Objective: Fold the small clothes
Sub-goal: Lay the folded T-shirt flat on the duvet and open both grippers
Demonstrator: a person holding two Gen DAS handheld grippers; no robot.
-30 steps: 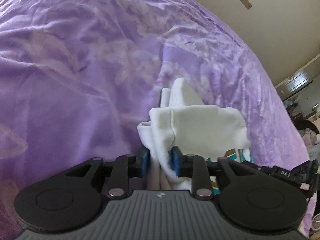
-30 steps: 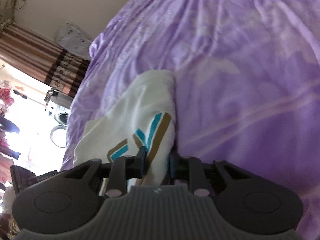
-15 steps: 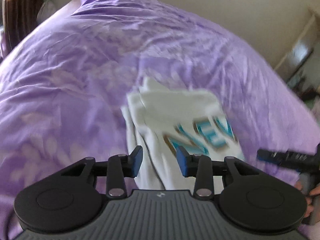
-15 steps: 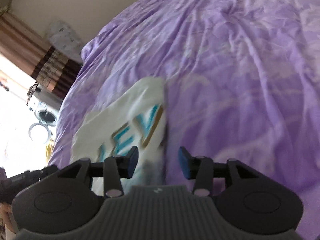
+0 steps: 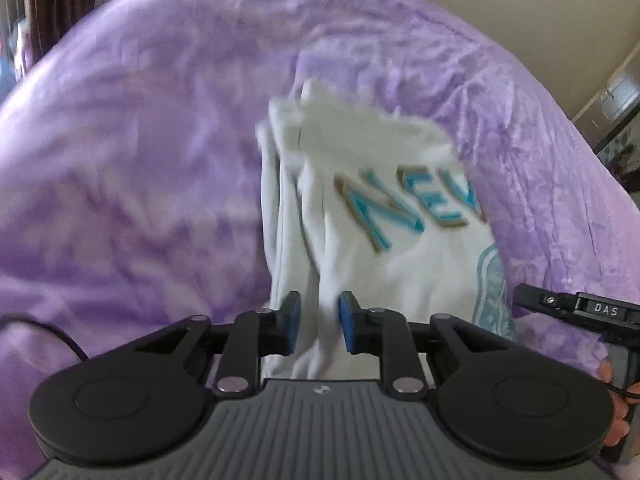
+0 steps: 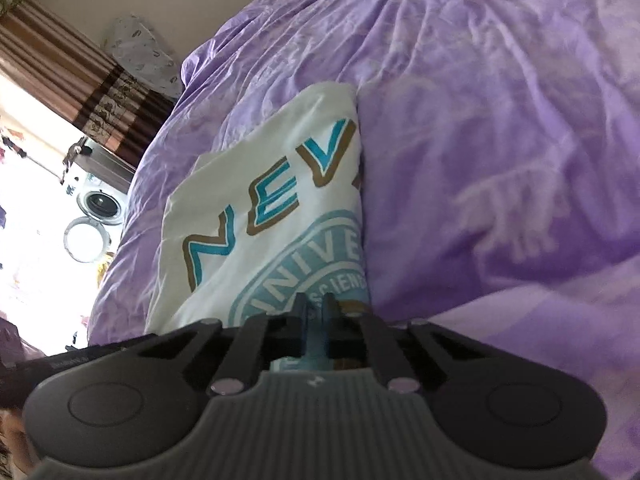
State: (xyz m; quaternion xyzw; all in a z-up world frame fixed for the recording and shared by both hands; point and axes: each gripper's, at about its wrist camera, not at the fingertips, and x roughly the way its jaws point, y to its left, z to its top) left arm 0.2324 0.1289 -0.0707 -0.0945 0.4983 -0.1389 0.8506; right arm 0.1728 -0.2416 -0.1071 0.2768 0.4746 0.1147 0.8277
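While both grippers sit low over the purple floral bedsheet, a folded white T-shirt lies flat on it, print side up, showing teal-and-gold letters "NEV" and a teal round "UNIVE…" seal. Left gripper: blue pads stand a narrow gap apart, and a bunched fold at the shirt's near edge rises between them; view is blurred, so cannot tell whether the pads actually touch cloth. Right gripper: fingers drawn almost together, pinching the shirt's near edge at the seal print. Shirt extends straight ahead of both tools. Washing machine and striped brown curtain show far left of the right gripper
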